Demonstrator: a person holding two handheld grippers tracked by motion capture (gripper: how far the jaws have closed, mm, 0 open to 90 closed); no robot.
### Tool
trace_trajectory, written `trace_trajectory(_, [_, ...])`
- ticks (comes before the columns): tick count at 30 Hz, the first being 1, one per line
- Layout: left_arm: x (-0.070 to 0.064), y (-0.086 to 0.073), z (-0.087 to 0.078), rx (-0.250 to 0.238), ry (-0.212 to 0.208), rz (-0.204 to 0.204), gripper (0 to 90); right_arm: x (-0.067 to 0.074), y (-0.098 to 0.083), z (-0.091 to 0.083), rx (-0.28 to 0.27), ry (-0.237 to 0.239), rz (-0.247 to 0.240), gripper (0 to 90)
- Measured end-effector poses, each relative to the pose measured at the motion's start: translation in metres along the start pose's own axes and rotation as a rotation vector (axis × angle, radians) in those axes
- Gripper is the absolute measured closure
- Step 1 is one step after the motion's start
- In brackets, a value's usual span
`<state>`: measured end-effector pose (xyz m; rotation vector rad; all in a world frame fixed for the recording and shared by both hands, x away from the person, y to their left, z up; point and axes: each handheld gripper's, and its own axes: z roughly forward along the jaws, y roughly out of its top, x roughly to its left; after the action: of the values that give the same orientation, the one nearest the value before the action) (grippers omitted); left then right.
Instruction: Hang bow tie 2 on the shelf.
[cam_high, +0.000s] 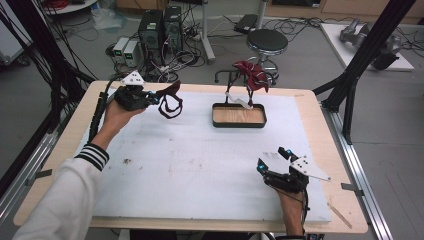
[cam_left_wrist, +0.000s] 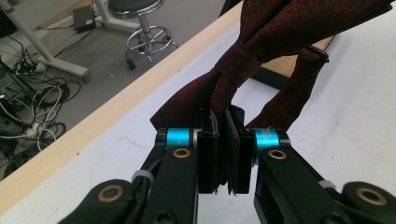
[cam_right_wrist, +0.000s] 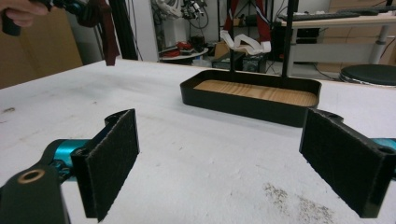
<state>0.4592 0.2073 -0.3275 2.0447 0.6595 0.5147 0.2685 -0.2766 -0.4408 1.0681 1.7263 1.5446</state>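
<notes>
Left gripper: jaws clamped on dark red fabric bow tie, raised above table
Right gripper: jaws wide apart, holding nothing; resting near black wood-floored tray
Writing: 0 readable

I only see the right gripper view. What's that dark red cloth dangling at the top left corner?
Observer: A dark red fabric bow tie; the left gripper is clamped shut on its fabric.
Operator: And the red strips above the black wooden-floored tray?
Observer: Another dark red tie, bunched over the black rack rising from that tray.
Operator: Does the bow tie have a strap?
Observer: Yes, a thin strap loop hangs below it.
</notes>
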Motion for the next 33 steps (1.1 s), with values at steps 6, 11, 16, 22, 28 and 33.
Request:
trace_trajectory(6, [-0.007,0.010,0.003,-0.027,-0.007,-0.003,84.2,-0.001,-0.004,-0.001,-0.004,-0.018,-0.002,11.2])
trace_trajectory(11, [-0.013,0.019,0.006,-0.054,-0.021,-0.030,84.2,-0.001,-0.006,-0.002,-0.014,-0.027,-0.009,11.2])
trace_trajectory(16, [-0.020,0.027,0.011,-0.073,-0.063,-0.048,84.1,0.000,-0.007,-0.002,-0.023,-0.033,-0.012,11.1])
trace_trajectory(22, [-0.029,0.038,0.017,-0.084,-0.066,-0.041,84.2,0.001,-0.008,-0.002,-0.028,-0.038,-0.016,11.2])
trace_trajectory(28, [-0.037,0.048,0.022,-0.112,-0.081,-0.037,84.2,0.001,-0.010,-0.002,-0.034,-0.043,-0.023,11.1])
trace_trajectory(33, [-0.044,0.054,0.026,-0.110,-0.088,-0.045,84.2,0.003,-0.010,-0.002,-0.034,-0.047,-0.025,11.1])
